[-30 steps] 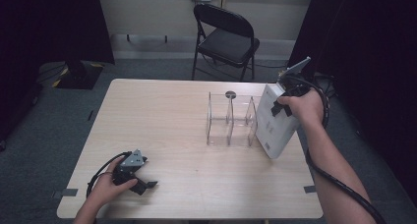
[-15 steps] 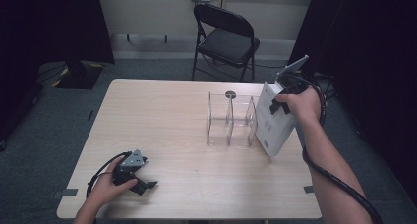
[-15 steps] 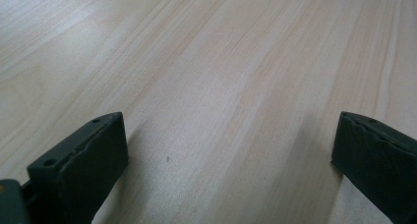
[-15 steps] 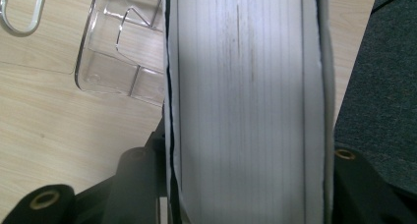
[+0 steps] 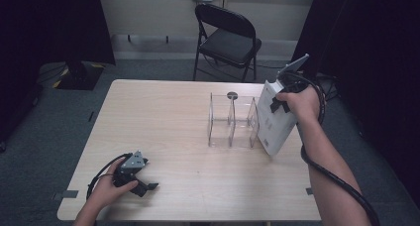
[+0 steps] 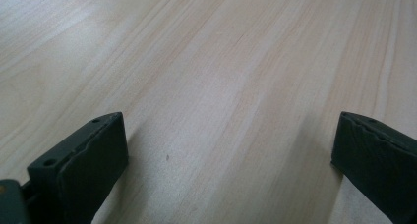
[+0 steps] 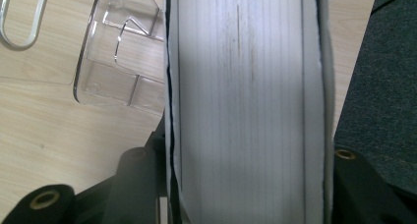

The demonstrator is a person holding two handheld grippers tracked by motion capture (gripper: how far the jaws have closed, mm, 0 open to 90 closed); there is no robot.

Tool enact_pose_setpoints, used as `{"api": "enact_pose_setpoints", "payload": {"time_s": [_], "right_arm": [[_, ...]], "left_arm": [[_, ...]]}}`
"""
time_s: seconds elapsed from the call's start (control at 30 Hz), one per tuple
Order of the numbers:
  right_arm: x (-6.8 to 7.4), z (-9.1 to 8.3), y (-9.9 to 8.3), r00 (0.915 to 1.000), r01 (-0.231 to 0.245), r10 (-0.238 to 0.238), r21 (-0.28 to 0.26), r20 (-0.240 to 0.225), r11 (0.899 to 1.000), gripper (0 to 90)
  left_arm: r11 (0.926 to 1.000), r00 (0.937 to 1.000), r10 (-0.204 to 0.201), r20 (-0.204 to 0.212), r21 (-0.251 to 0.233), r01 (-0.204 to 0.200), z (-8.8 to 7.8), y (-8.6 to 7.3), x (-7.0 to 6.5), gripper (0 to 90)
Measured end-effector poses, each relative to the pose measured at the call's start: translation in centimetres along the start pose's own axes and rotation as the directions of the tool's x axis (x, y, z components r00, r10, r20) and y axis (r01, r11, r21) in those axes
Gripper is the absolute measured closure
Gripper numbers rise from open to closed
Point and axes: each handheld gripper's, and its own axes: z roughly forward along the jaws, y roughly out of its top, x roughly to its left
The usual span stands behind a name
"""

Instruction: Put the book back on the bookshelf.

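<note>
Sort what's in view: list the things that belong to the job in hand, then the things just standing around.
In the job:
- white book, clamped in the right gripper, tilted beside the rack
- clear acrylic rack on the table

Just standing by:
- left gripper, open, resting on the table with nothing between its jaws
- black folding chair behind the table

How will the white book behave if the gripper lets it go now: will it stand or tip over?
The white book is tilted, apparently on its lower corner beside the clear rack, so it would probably tip. It looks thick and fairly stiff. The right hand-held gripper clamps its covers, which may be smooth.
</note>
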Motion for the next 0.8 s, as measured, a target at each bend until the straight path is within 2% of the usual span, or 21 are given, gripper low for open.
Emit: {"api": "enact_pose_setpoints", "payload": {"time_s": [0.8], "right_arm": [[0.23, 0.7, 0.81, 0.9992, -0.036, 0.036, -0.006, 0.019, 0.999, 52.2]], "left_arm": [[1.0, 1.0, 0.0, 0.001, 0.0, 0.0, -0.03, -0.03, 0.0, 0.0]]}}
